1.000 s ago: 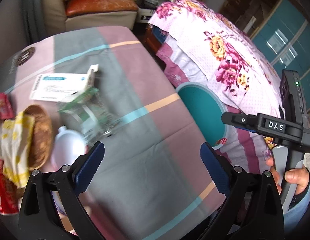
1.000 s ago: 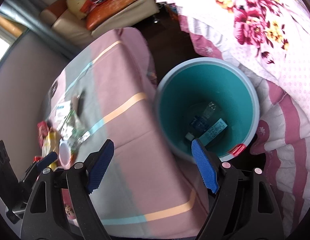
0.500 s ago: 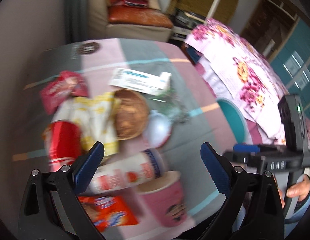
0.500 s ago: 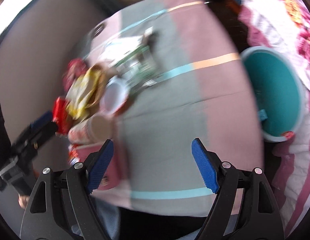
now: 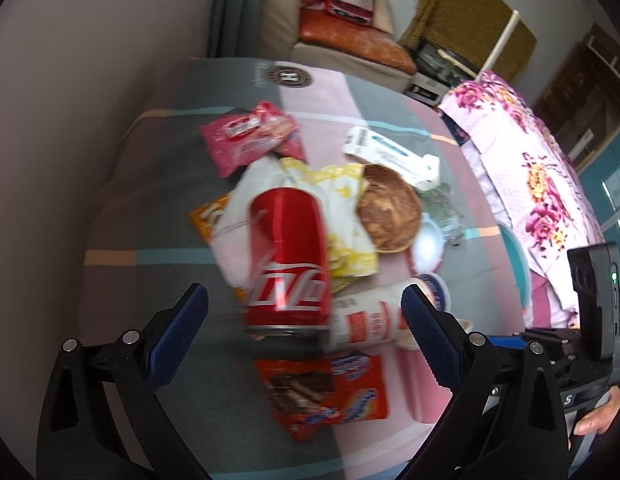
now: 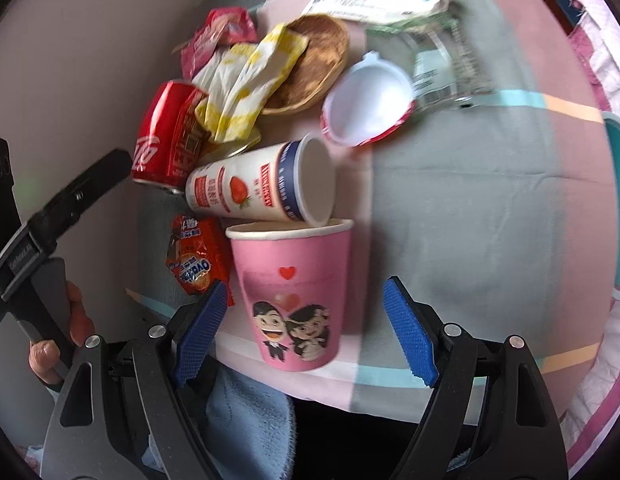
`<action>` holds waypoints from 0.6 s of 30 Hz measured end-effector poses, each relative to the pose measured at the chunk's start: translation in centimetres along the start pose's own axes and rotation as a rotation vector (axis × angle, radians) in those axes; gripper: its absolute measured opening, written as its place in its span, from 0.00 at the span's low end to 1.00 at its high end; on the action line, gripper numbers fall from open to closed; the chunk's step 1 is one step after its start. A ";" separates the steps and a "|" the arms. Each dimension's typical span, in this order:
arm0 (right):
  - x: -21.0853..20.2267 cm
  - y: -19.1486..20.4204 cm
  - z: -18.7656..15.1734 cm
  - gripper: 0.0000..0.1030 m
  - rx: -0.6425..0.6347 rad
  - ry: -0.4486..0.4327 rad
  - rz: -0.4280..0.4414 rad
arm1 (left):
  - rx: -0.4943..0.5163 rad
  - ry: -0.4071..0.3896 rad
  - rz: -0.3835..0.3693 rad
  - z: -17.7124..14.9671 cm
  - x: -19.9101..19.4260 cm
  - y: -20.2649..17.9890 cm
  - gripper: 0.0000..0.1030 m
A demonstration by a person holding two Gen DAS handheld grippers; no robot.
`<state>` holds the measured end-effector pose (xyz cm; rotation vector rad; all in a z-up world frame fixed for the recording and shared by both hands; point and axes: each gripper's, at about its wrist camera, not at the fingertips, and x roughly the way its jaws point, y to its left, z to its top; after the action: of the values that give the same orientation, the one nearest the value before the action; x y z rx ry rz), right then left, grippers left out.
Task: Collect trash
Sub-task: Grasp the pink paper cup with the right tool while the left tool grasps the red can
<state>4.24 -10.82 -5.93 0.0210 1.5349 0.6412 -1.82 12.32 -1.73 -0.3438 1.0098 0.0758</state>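
the person is holding both tools over a heap of rubbish lying on a table covered with a pink and grey striped cloth point(image 6: 449, 208), and each tool is pointing steeply down at it, which suits a pick from above. the left gripper point(image 5: 306, 336) is hanging with its blue pads spread wide and nothing between them but air, the dented red drink can point(image 5: 288, 256) lying on its side below the gap, so it looks like the likely next pick. the right gripper point(image 6: 306, 328) is likewise standing wide apart and gripping nothing, its pads flanking the upright pink paper cup with a cartoon couple point(image 6: 296, 292) without touching it. what is inside that cup is not showing from this angle. a white yoghurt cup with a strawberry label point(image 6: 262, 182) is lying tipped over just behind it, its mouth showing empty. a shallow white plastic tub with a red rim point(image 6: 367, 106) is also looking empty. wrappers and a brown round paper dish point(image 6: 313, 68) are crowding together beyond. only an edge of the teal round bin point(image 6: 619, 200) is showing beside the table, its contents hidden.
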 end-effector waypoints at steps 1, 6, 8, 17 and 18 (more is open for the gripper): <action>0.4 0.2 0.1 0.74 -0.001 0.007 -0.002 | -0.006 0.002 0.009 0.0 0.1 0.5 0.94; 2.5 0.6 0.0 0.74 0.011 0.042 -0.004 | -0.027 0.027 0.048 0.3 1.5 1.9 0.94; 3.0 0.6 -0.1 0.74 0.021 0.054 0.000 | -0.026 0.038 0.048 0.5 2.0 1.9 0.94; 3.3 0.4 -0.6 0.55 -0.016 0.019 0.002 | 0.032 0.074 0.046 1.2 4.6 0.8 0.65; 3.2 0.4 -0.7 0.55 -0.027 0.014 -0.001 | 0.030 0.085 0.031 1.0 4.8 0.9 0.56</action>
<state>3.15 -9.46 -8.71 -0.0047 1.5394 0.6621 1.40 13.01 -5.48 -0.3055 1.0994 0.0746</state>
